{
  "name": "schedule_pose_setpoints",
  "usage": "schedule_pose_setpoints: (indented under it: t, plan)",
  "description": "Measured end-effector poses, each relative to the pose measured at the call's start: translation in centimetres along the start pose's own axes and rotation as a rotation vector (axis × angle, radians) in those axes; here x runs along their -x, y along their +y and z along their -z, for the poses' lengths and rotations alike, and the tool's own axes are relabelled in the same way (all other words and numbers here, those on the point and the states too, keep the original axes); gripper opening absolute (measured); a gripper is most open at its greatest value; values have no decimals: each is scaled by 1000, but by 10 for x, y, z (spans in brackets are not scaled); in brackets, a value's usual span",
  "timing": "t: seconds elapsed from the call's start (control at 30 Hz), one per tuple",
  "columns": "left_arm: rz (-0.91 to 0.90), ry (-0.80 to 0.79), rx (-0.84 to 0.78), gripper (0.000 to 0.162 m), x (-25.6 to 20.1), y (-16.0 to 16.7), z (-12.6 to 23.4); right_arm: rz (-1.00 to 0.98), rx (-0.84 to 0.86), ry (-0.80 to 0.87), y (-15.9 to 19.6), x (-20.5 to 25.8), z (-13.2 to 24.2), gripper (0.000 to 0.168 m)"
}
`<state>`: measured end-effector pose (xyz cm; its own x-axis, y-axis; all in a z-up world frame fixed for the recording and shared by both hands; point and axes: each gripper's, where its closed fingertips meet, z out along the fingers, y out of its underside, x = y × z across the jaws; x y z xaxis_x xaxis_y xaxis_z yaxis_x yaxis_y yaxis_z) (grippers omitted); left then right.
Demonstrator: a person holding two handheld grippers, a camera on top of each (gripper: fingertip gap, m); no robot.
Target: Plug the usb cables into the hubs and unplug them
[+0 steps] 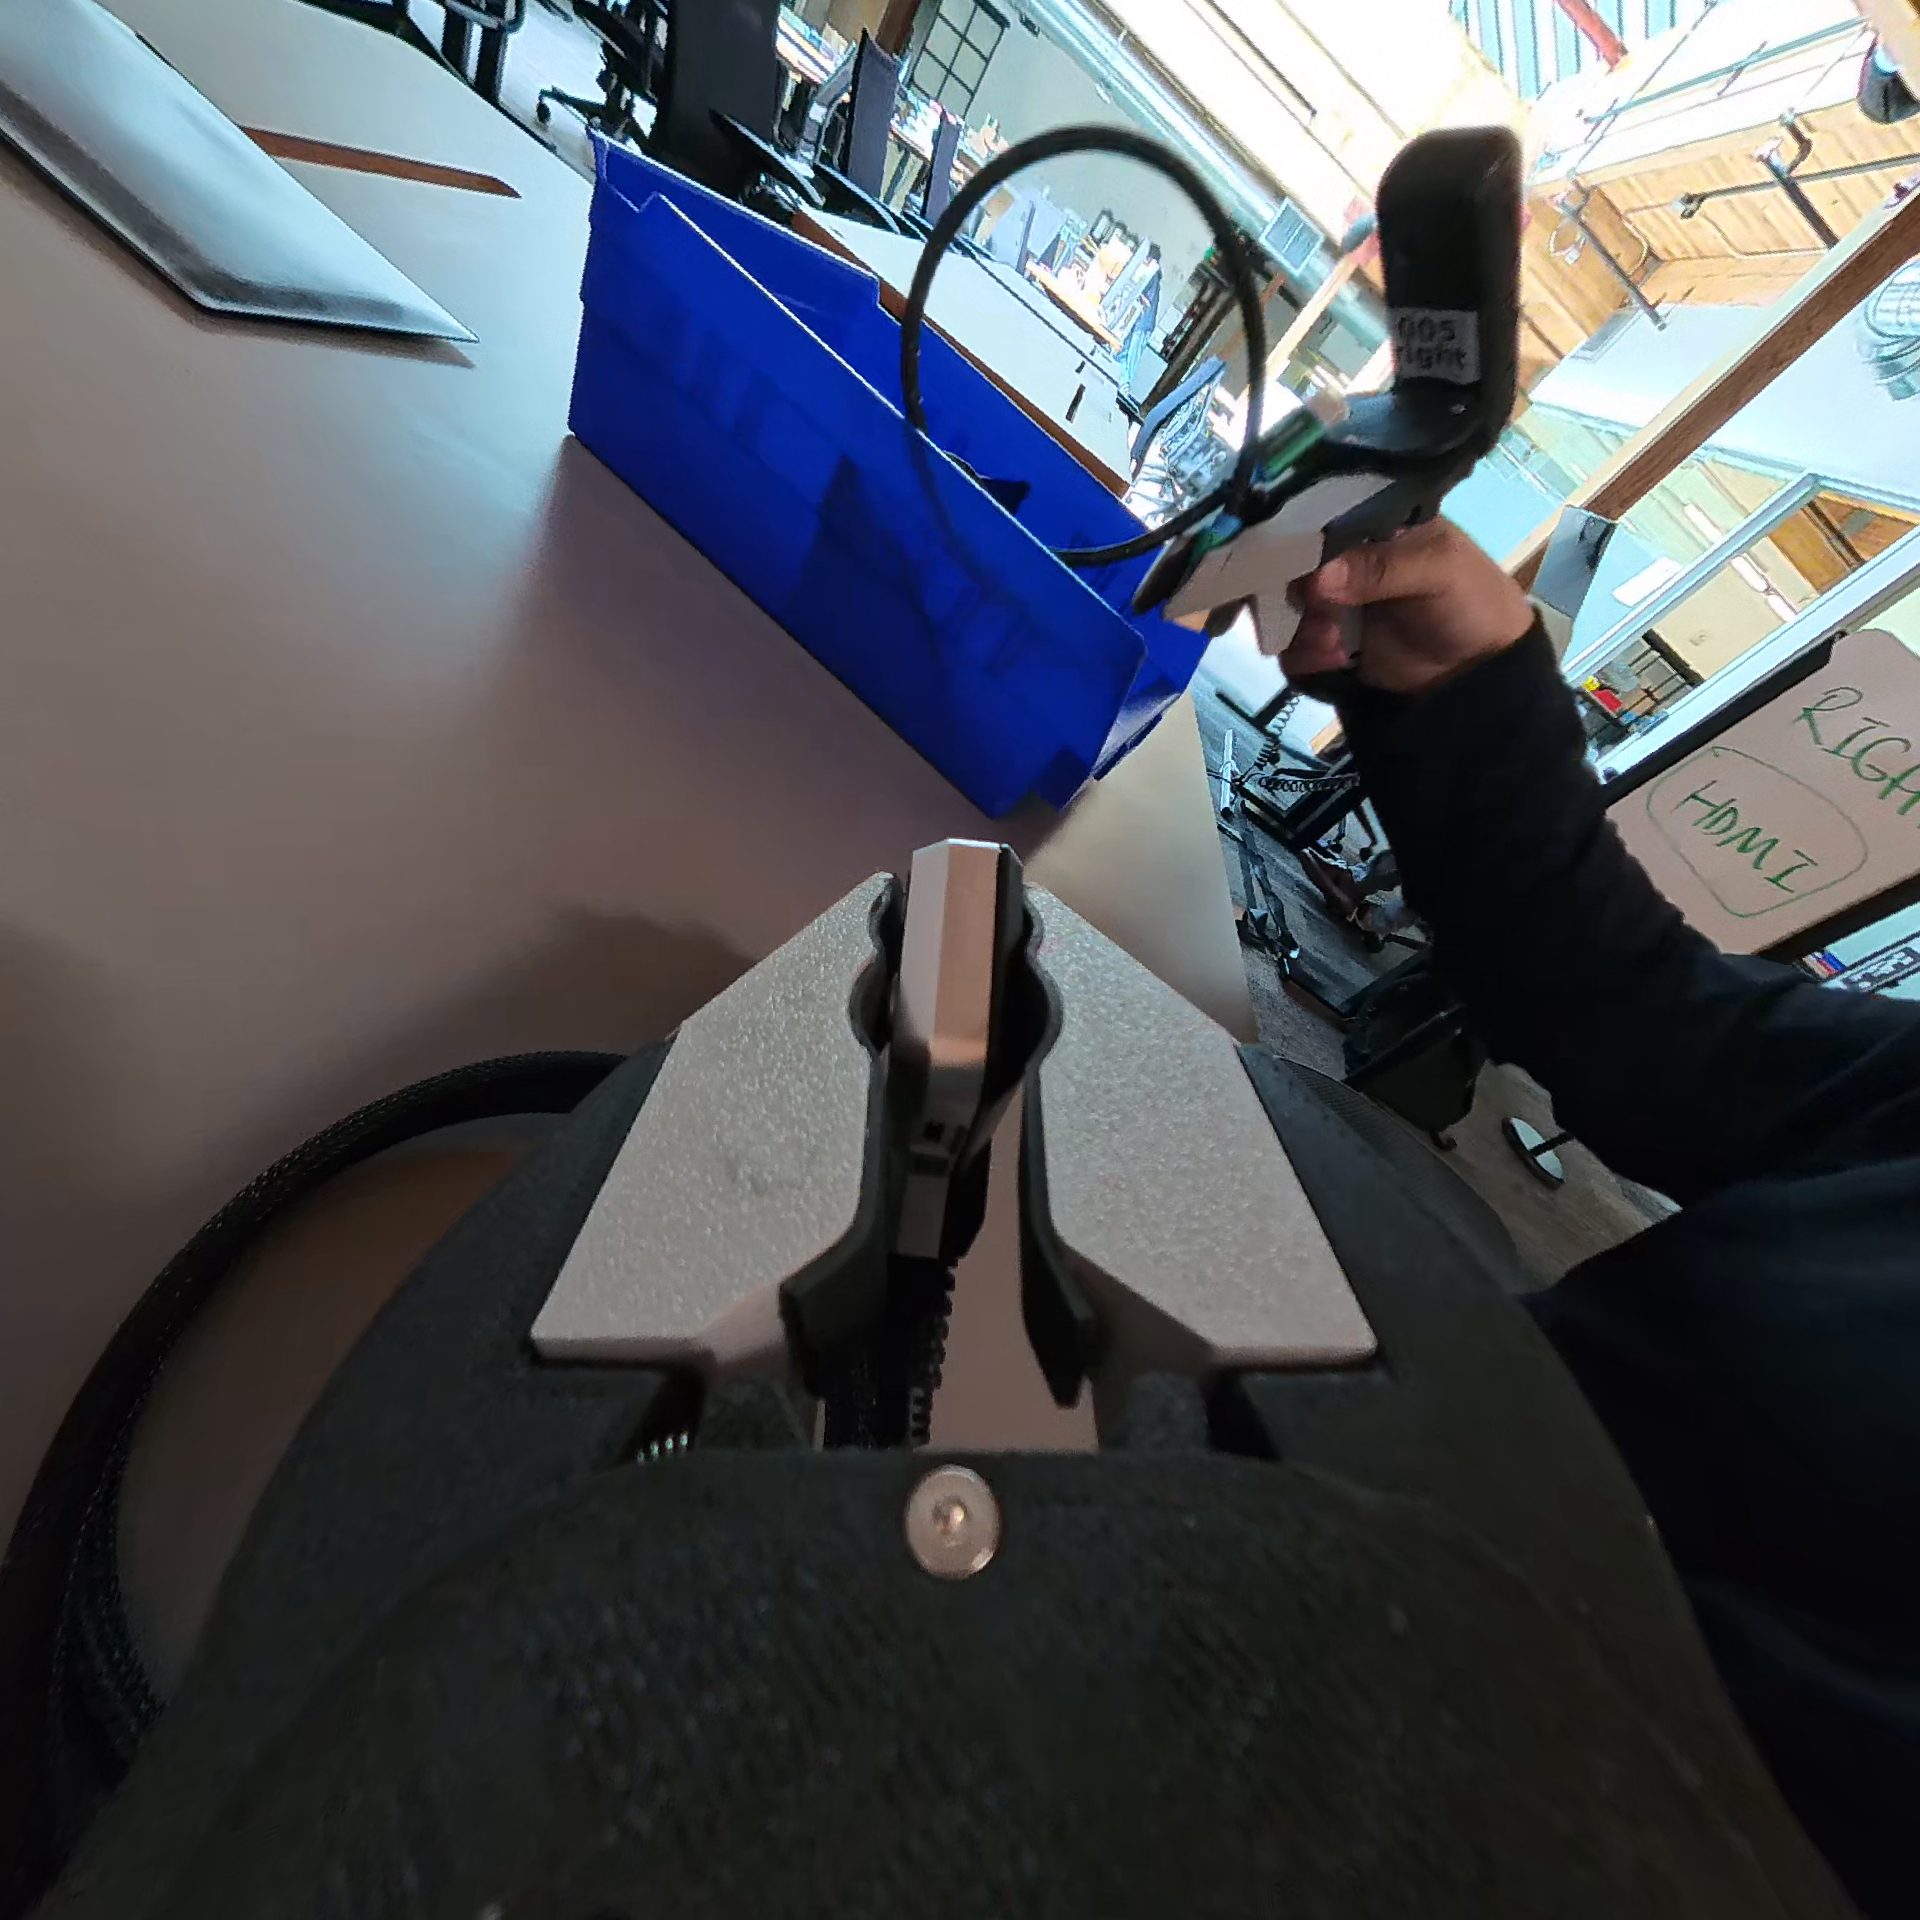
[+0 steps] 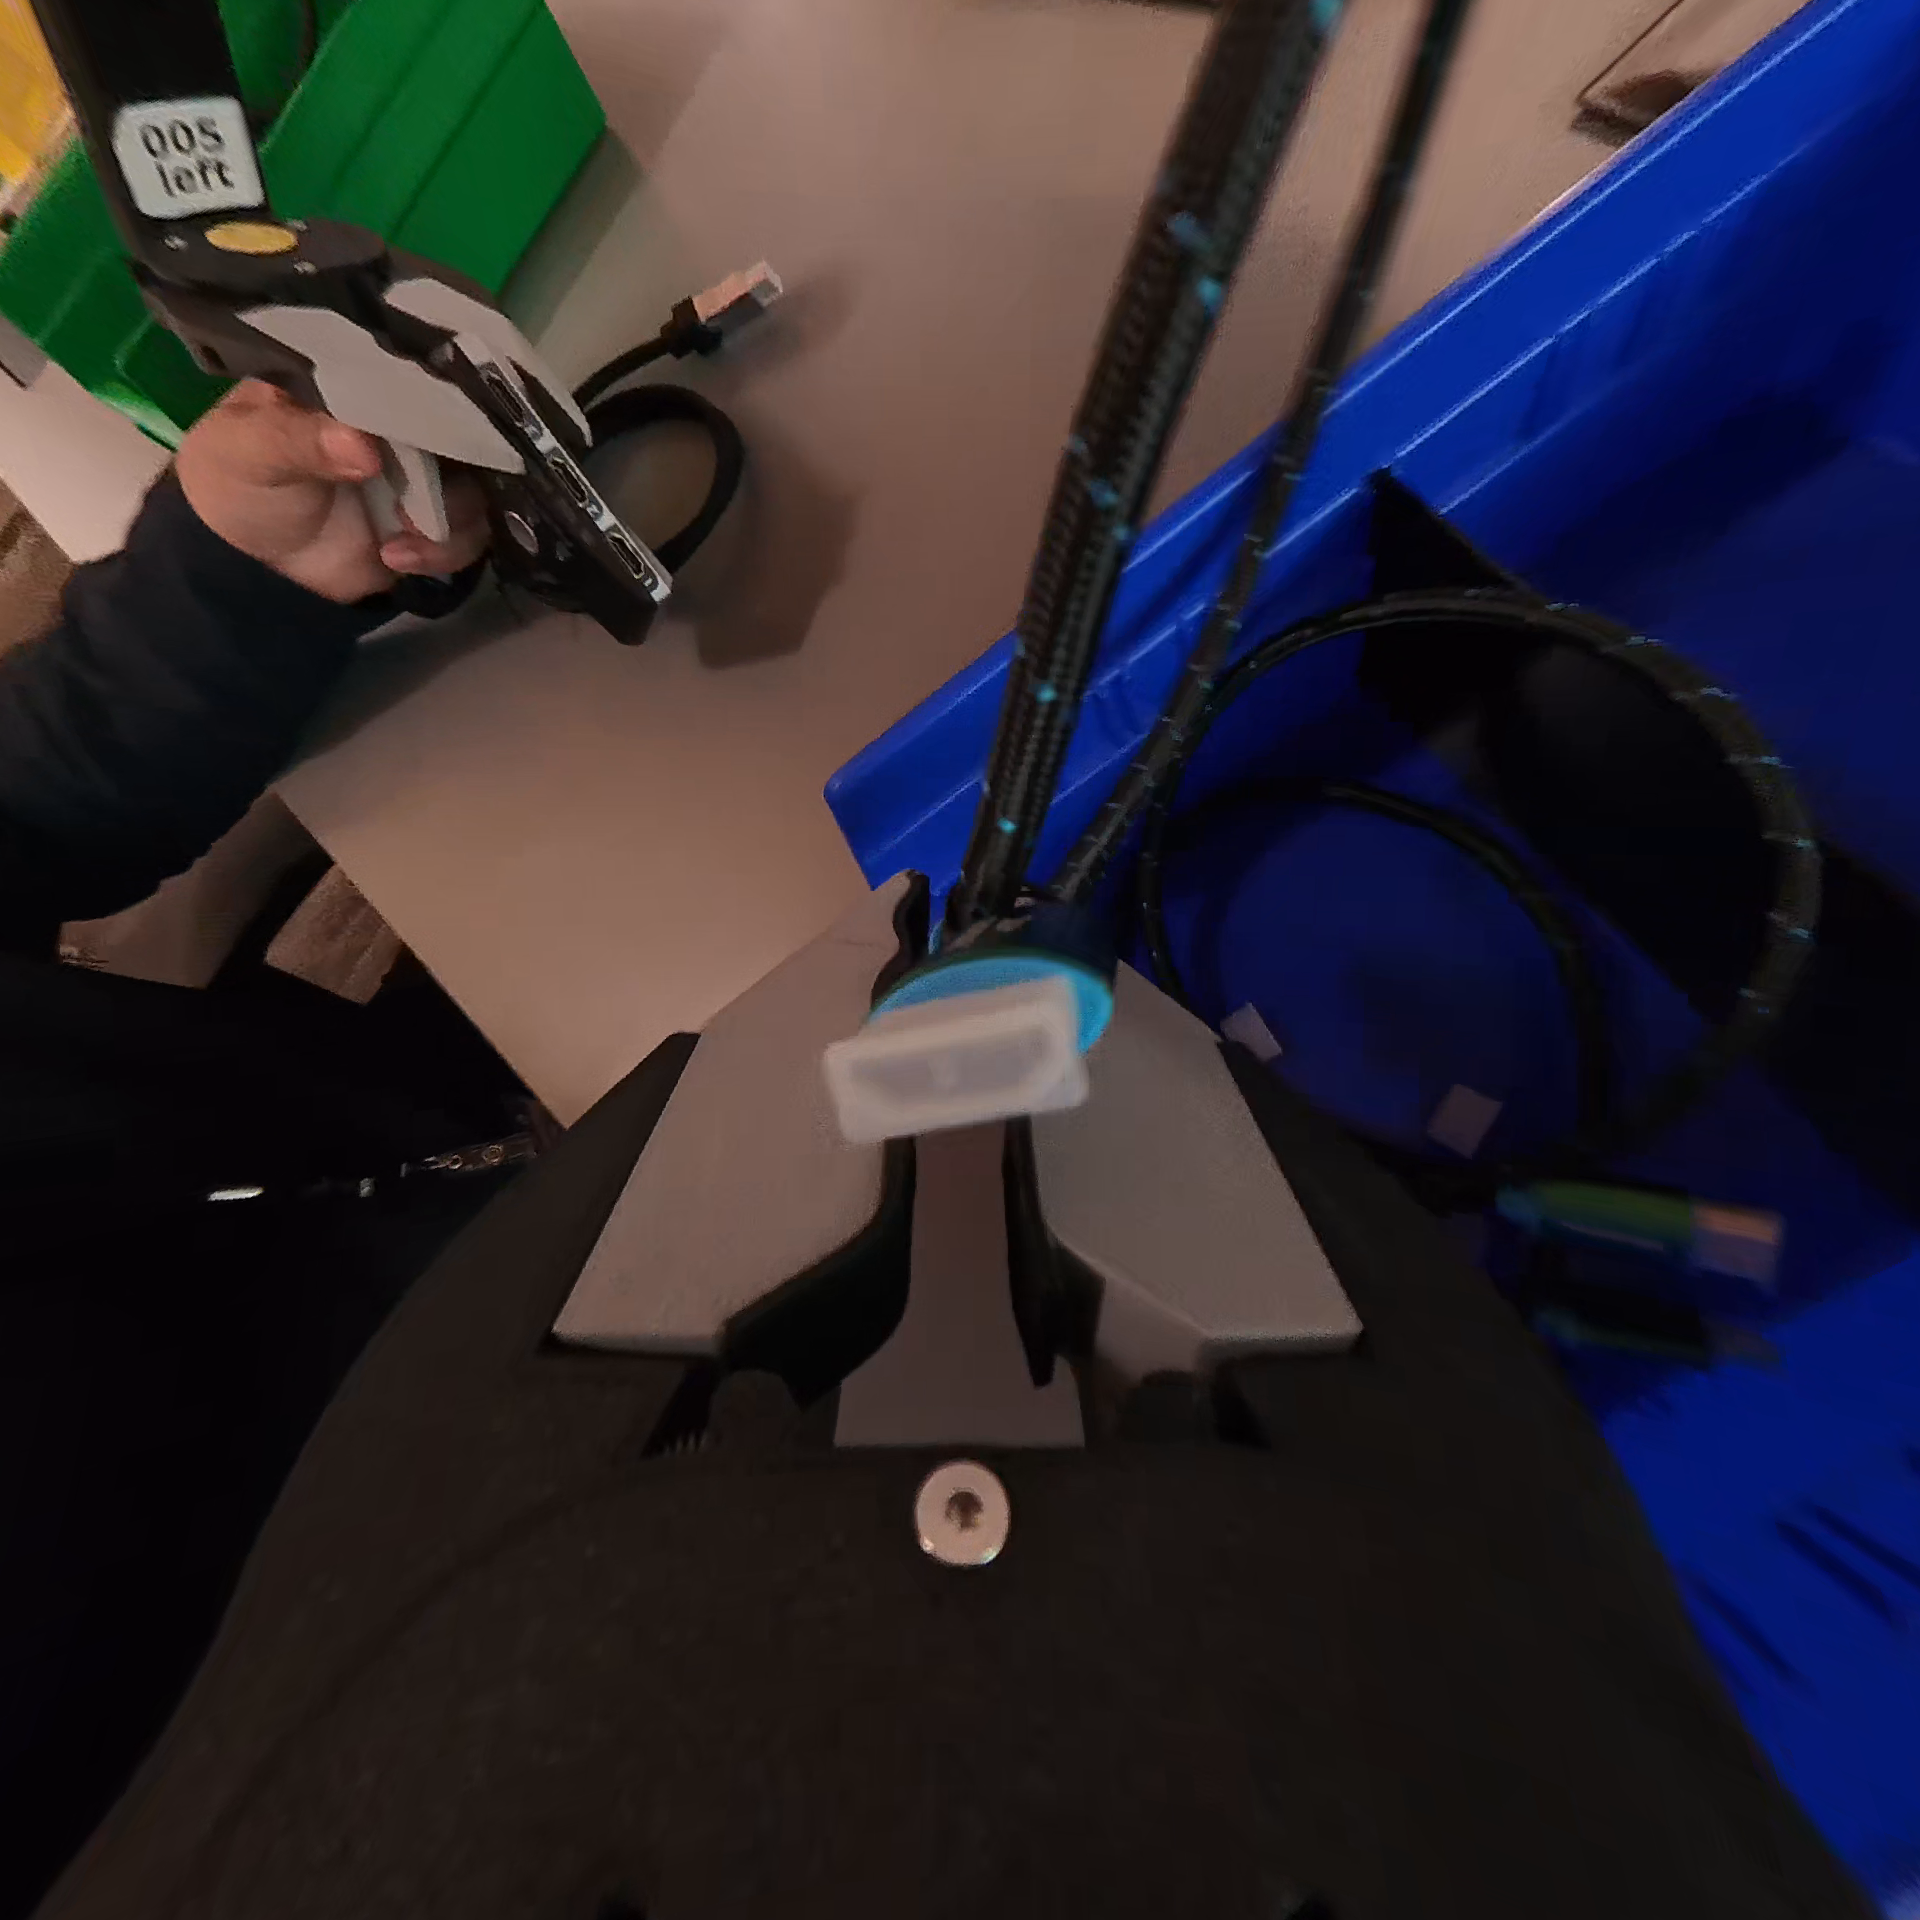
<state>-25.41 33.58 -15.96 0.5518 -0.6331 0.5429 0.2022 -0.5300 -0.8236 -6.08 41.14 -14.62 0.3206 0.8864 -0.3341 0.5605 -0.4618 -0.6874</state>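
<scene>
My left gripper point(image 1: 956, 894) is shut on a slim silver and black port hub point(image 1: 940, 987) with a black braided lead point(image 1: 208, 1195), low over the table. In the right wrist view the same gripper point(image 2: 540, 436) holds the hub point(image 2: 592, 530), whose row of ports shows. My right gripper point(image 2: 997, 935) is shut on a black and blue braided cable point(image 2: 1091, 520) just behind its blue-collared plug point(image 2: 956, 1070), which has a clear cap. In the left wrist view that gripper point(image 1: 1174, 582) is held above the blue bin point(image 1: 831, 499), and the cable loops upward point(image 1: 914, 312).
The blue bin point(image 2: 1351, 457) holds coiled black cables point(image 2: 1714, 790) and a green-ended plug point(image 2: 1642, 1226). A green bin point(image 2: 436, 125) stands at the back left. A coiled black cable with a metal plug point(image 2: 727, 296) lies on the table. A closed silver laptop point(image 1: 208, 208) lies far left. One gripper's finger ends stand about 20 centimeters off the other's.
</scene>
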Motion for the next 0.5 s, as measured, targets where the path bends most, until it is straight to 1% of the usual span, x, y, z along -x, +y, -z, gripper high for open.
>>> schedule_pose_setpoints:
  t: [0.2,0.3,0.33,0.4,0.47,0.5]
  plan:
    - [1,-2,3,18,1,1,-1,-49,26,-64,-8,-13,42,8]
    - [3,-5,6,18,2,2,-2,-110,102,-178,2,-15,49,8]
    - [4,-5,7,18,2,2,-2,-144,157,-194,11,-21,48,7]
    - [5,-5,9,18,2,2,-2,-245,309,-166,38,-39,42,7]
    - [2,-4,11,18,2,3,-2,-351,535,-119,75,-49,40,11]
    - [1,-4,12,18,1,3,-3,-377,620,-128,86,-45,40,14]
